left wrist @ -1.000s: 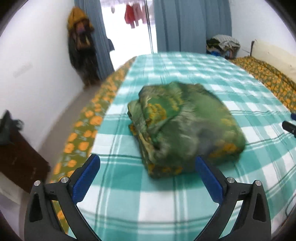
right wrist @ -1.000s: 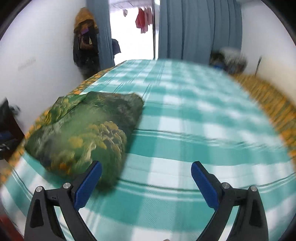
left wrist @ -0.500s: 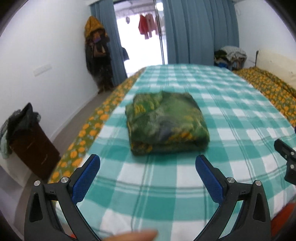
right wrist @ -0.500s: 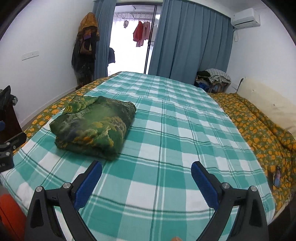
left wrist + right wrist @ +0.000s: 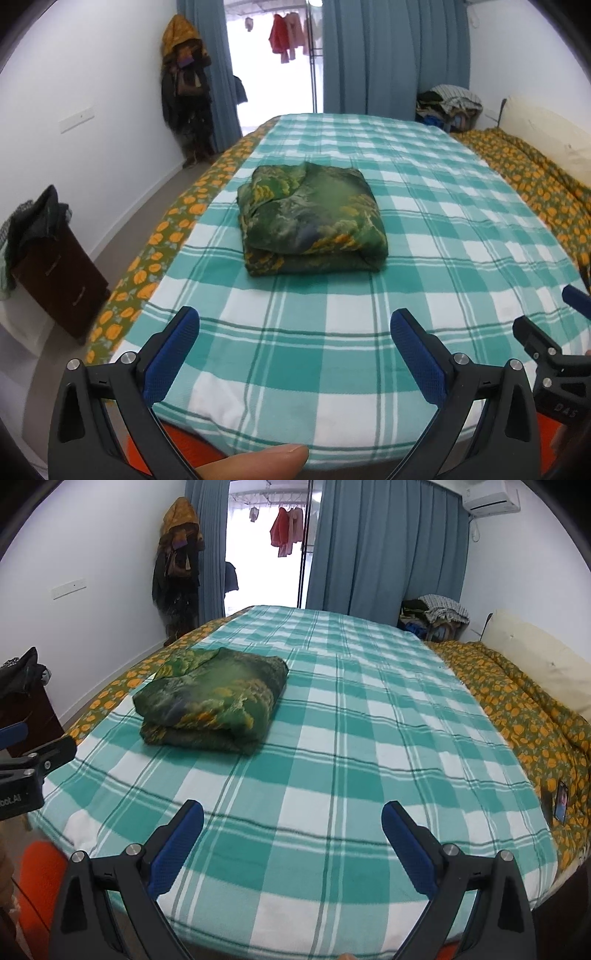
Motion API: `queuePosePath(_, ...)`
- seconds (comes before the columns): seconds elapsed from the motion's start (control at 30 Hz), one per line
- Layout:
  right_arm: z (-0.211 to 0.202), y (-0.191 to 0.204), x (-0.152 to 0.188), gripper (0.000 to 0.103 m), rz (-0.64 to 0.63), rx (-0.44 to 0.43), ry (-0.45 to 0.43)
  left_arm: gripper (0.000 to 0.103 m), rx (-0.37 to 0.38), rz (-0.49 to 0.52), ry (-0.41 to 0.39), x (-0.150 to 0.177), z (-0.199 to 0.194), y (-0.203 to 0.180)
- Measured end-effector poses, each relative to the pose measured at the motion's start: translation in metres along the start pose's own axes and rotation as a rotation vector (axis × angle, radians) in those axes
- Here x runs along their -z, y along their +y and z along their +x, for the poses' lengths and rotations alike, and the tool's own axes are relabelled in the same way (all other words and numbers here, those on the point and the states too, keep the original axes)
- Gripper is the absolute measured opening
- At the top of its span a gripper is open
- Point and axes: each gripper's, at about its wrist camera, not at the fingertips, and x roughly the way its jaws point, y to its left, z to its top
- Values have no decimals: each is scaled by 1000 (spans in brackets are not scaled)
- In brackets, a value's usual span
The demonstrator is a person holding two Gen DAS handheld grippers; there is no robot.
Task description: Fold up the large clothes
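Jaws: both spread wide, empty — left gripper [image 5: 294, 334] and right gripper [image 5: 292, 825] held off the near bed edge | garment [image 5: 310, 218]: folded bundle on checked blanket [image 5: 369, 738], toward its left edge — looks finished | room: open blanket right of it

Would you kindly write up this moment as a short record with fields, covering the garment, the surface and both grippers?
garment: green patterned cloth, folded into a compact bundle
surface: teal checked bedspread
garment position: left part of the bed, near the orange-flowered edge
left gripper: open, empty, above the near bed edge, apart from the bundle
right gripper: open, empty, to the right of the bundle
task state: fold looks finished
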Motion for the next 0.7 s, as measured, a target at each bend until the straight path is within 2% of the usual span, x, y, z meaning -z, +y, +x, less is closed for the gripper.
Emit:
queuePosePath(0.2, -10, 2, -1, 99, -11, 5, -6, 103, -26, 16, 2, 2, -2, -4)
queuePosePath(0.7, -18, 5, -4, 99, -30, 28, -1, 102, 2, -1, 42, 3, -4, -8)
